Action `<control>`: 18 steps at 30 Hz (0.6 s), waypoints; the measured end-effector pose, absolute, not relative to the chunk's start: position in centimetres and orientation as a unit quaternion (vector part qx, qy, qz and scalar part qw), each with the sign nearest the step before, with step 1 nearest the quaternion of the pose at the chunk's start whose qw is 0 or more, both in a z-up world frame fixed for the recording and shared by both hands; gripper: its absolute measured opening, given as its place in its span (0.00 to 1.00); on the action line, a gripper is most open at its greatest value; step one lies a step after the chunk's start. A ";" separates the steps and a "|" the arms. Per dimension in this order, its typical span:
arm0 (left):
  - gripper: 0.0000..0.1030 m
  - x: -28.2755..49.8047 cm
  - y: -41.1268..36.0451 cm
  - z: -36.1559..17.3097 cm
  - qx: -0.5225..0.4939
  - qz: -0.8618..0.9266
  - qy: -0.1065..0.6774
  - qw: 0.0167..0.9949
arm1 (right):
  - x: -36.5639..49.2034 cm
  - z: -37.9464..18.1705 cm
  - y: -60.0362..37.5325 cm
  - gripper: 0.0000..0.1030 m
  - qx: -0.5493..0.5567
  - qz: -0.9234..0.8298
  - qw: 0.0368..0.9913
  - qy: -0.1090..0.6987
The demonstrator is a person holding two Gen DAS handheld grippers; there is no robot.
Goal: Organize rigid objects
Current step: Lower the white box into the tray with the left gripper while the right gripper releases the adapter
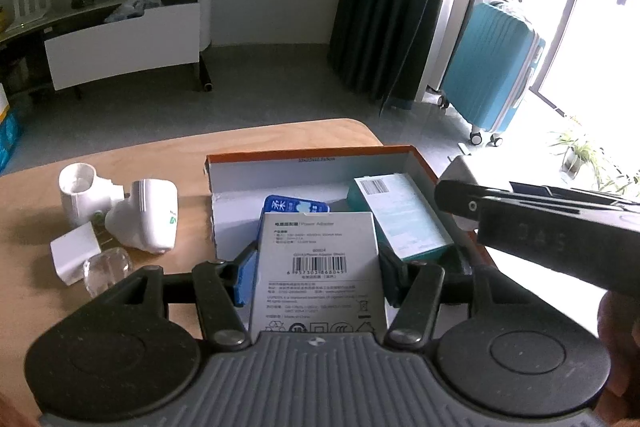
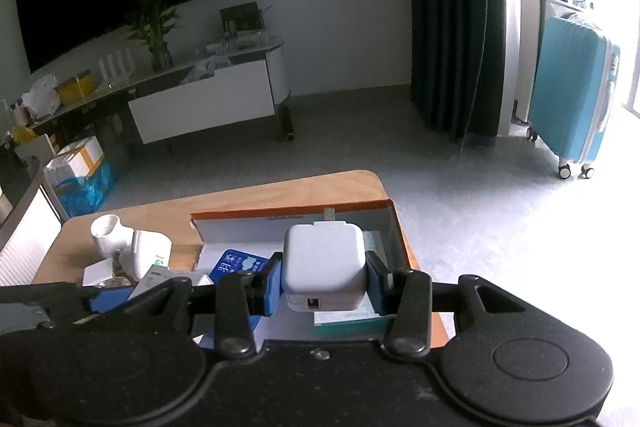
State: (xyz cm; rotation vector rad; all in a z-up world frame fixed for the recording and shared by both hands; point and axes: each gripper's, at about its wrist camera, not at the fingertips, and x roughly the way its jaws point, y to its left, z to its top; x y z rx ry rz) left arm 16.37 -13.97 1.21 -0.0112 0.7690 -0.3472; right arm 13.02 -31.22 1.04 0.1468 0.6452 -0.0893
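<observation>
**Both grippers loaded over the orange box**

My left gripper [image 1: 316,267] has its jaws part-way closed on a white power adapter carton [image 1: 318,259], held above the near edge of the orange-rimmed box [image 1: 312,153] on the wooden table [image 1: 168,155]. My right gripper [image 2: 324,277] pinches a white USB charger cube [image 2: 324,263] over the same box. Inside lie a blue packet [image 1: 296,205] and a teal carton [image 1: 404,219]. White pipe fittings [image 1: 120,211] sit left of the box.
</observation>
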 end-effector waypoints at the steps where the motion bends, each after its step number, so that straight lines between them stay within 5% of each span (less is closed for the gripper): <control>1: 0.58 16.6 -14.0 1.2 -0.005 -0.169 0.374 0.912 | 13.4 1.0 -31.3 0.50 0.071 -0.044 0.944 0.319; 18: 0.58 19.7 -15.4 0.5 -0.006 -0.188 0.386 0.903 | 18.5 -0.6 -32.8 0.56 0.072 -0.051 0.941 0.326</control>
